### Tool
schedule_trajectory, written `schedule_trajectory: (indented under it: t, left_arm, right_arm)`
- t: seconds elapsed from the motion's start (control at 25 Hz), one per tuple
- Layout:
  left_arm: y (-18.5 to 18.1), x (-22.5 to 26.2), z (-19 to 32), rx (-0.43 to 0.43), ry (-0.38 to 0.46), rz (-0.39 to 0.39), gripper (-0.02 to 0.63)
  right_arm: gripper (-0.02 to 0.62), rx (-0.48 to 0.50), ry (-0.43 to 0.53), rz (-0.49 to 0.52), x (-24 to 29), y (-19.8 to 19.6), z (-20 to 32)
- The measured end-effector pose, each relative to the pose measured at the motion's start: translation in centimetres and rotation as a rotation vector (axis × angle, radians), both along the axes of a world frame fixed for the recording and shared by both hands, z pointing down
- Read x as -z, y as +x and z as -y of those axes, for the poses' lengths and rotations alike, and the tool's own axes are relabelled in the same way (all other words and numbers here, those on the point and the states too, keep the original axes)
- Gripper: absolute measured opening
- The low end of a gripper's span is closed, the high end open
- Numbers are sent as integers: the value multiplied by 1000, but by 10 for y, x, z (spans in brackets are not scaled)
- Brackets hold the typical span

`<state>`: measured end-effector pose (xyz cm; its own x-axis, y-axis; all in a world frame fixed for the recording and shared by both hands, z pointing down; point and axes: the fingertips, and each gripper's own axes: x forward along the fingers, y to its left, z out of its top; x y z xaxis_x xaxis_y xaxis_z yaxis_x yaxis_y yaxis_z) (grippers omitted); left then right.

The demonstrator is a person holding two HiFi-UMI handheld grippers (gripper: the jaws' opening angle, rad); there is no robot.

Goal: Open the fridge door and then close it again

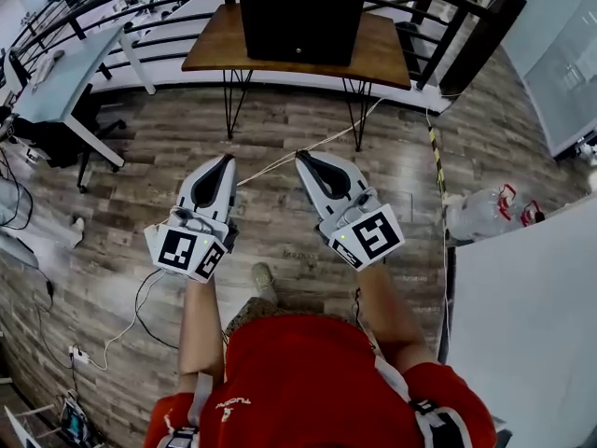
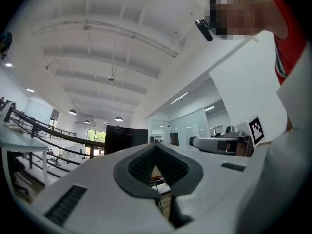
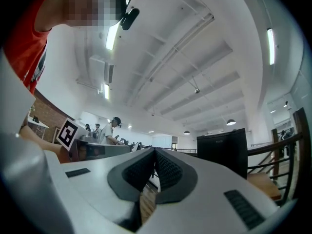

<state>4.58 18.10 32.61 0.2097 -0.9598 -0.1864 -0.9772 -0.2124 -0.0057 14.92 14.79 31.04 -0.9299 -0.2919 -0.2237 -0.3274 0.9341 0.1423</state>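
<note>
My left tool: the white left gripper (image 1: 227, 161) sits left of the middle of the head view. Its dark jaws are pressed together and nothing is between them.
My right tool: the white right gripper (image 1: 303, 158) sits just right of the middle. Its dark jaws are pressed together too, and they pinch nothing.
Fridge: the black box-shaped fridge (image 1: 300, 12) stands at the top middle of the head view. Its front looks flat and closed.
Table: the fridge stands on a brown wooden table with thin black legs (image 1: 384, 56).
Gap: both my tools point up the picture toward the fridge, but they are well apart from it.
Floor: the grey-brown wooden plank floor (image 1: 280, 124) shows between my tools and the table.
Fence: a black metal railing (image 1: 93, 9) runs behind the table along the top.
Me: my red shirt (image 1: 308, 381) fills the bottom middle.
</note>
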Motion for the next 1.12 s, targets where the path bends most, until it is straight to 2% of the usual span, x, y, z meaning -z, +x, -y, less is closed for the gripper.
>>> schedule_trajectory:
  t: [0.28, 0.52, 0.84, 1.12]
  left_arm:
    - [-86, 4, 59, -51, 2, -12, 9]
    - [-134, 8, 108, -97, -3, -9, 9]
    - [-165, 12, 168, -107, -13, -30, 9]
    - [-182, 4, 234, -77, -31, -25, 9]
  right_arm:
    - [25, -53, -19, -11, 6, -81, 58]
    - [25, -89, -18, -32, 8, -129, 99]
    - [25, -85, -7, -53, 9, -162, 151]
    - [25, -59, -6, -41, 4, -176, 218]
